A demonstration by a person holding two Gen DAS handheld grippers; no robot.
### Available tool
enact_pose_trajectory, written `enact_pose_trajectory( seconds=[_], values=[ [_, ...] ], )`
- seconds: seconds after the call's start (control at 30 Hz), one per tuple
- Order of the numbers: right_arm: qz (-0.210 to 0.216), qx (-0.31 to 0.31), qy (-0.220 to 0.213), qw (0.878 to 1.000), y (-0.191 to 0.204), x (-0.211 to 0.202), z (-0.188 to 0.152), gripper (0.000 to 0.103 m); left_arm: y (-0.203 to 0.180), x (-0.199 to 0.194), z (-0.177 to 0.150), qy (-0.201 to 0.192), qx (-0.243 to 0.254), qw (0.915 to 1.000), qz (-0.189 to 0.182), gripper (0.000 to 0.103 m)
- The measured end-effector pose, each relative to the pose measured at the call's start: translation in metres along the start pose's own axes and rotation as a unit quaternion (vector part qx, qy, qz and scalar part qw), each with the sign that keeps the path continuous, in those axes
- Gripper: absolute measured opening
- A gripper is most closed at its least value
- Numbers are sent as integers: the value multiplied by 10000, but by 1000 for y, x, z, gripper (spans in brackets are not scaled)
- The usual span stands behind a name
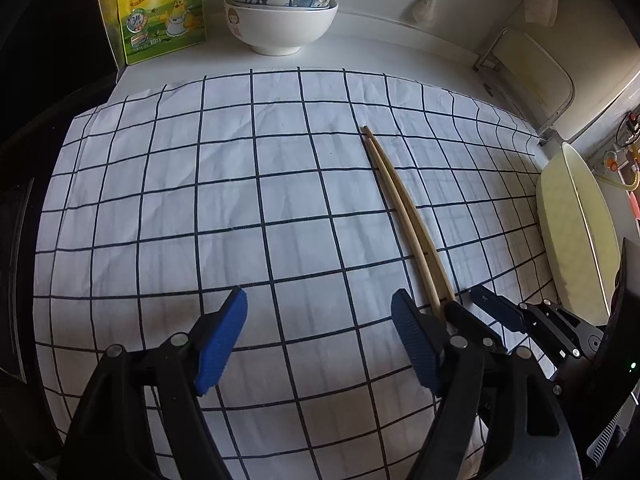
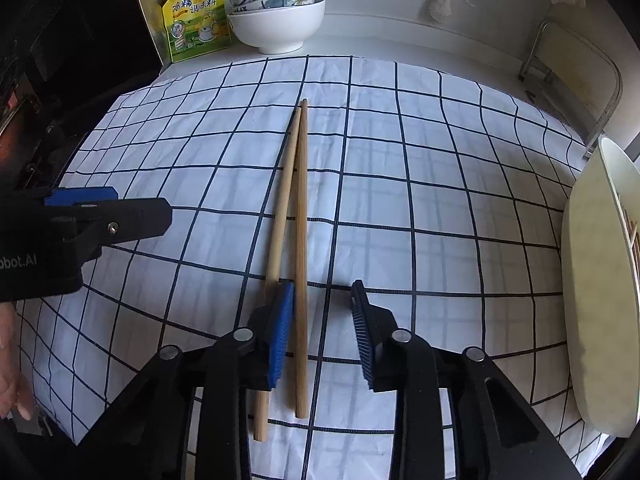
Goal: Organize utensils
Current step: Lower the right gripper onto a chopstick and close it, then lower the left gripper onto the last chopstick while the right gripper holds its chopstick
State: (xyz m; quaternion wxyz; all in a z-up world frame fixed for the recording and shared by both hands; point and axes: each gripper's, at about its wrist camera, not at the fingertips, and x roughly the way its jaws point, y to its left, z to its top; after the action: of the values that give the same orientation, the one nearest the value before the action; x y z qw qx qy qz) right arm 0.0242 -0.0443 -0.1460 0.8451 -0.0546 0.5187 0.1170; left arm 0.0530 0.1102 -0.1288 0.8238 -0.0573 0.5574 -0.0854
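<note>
Two long, thin wooden chopsticks (image 2: 298, 216) lie side by side on a white cloth with dark blue grid lines (image 2: 420, 184). The cloth is spread flat over the white tabletop (image 1: 380, 60). The sticks touch near their far tips and spread a little apart at the near ends.

The right gripper (image 2: 322, 330) is low over the near part of the sticks. Its blue-padded fingers (image 2: 282, 332) are wide apart and hold nothing. The right stick lies in the gap between the two fingers, close to the left one. The left stick runs under the left finger and comes out behind it. I cannot tell if a pad touches a stick.

The left gripper (image 1: 320, 336) is over bare cloth, to the left of the sticks. Its fingers (image 1: 222, 344) are wide apart too and hold nothing. In the left wrist view the sticks run just past its right finger, and the right gripper sits beside that finger.

Far ahead of the fingers, past the cloth's edge, is a stack of bowls (image 2: 276, 12): a plain white bowl at the bottom with blue flowered bowls inside it. A yellow and green food pouch with a chick picture (image 2: 198, 16) stands just left of the bowls. Off to the right of both grippers is a pale cream oval dish (image 2: 596, 300) at the cloth's edge.
</note>
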Motion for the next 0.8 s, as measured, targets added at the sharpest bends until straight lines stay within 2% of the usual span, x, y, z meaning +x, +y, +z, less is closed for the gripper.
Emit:
enact_pose_trajectory(
  seconds=[0.1,0.37,0.8],
  values=[
    [32,-28,5,10000,-3,0,0,8,-5,2,-2,23,34,10000,52,73],
    [42,225,3,9997,-24,-3,-3,7,-25,6,-5,-48,-28,10000,52,78],
    [-49,449,61,9990,-70,-15,-21,7,-52,25,-6,-151,-87,9991,391,83]
  ],
)
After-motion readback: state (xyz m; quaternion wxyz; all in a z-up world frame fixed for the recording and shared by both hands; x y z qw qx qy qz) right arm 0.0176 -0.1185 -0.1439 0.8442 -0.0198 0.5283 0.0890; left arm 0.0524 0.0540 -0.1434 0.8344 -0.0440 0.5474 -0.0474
